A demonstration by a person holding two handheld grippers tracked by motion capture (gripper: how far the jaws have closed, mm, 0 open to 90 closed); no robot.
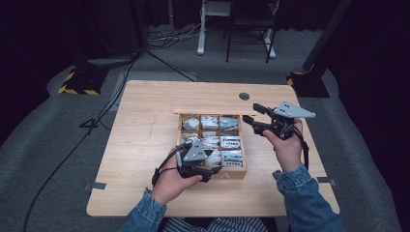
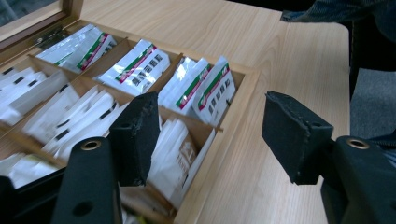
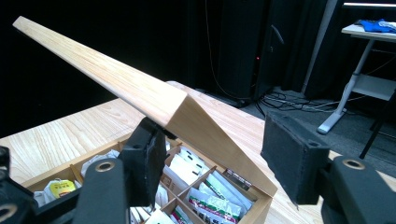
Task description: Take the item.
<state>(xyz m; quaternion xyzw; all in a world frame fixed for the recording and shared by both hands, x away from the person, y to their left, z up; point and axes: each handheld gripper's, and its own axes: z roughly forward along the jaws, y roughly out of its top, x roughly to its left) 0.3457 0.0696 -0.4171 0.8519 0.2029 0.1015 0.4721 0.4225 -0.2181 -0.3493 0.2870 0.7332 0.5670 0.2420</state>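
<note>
Your pale wooden compartment box [image 1: 212, 145] of white foil sachets [image 2: 140, 65] sits mid-table; your right gripper [image 3: 210, 158] props its hinged wooden lid [image 3: 140, 91], jaws apart around the lid's edge. Your left gripper [image 2: 210, 135] hovers at the box's near corner, its 2 jaws wide and empty.

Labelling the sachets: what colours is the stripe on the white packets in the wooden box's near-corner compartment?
Green and red diagonal stripe on the white sachets, with black characters; clearest in the left gripper view.

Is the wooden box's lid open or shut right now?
Open. The lid stands raised over the box, and the packets in the compartments lie uncovered.
</note>
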